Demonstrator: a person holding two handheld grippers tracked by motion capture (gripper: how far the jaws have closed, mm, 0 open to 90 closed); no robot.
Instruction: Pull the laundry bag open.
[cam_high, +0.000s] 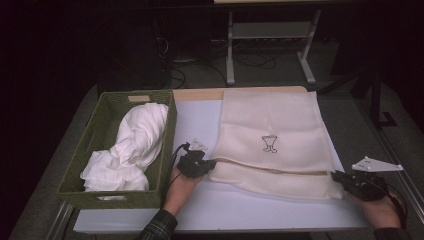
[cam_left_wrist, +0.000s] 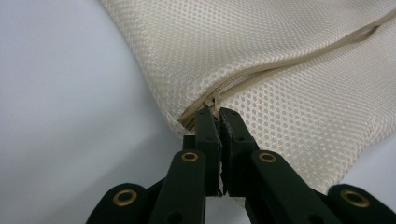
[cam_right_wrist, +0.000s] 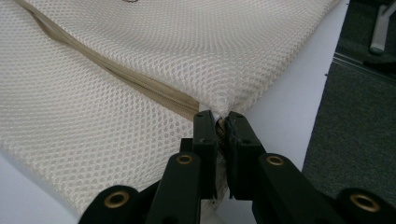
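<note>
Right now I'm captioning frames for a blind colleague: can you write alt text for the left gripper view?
The left tool, jaws shut, pinches the zipper pull at the end of a cream mesh laundry bag. The bag lies on a white table, its zipper running up to the right.

In the left gripper view the zipper pull (cam_left_wrist: 211, 100) is half hidden between the left tongs (cam_left_wrist: 216, 112); the mesh bag (cam_left_wrist: 280, 56) runs off at twelve and three o'clock.

Mesh bag (cam_high: 272, 137) lies right of basket (cam_high: 102, 131) holding cloth (cam_high: 131, 145).
</note>
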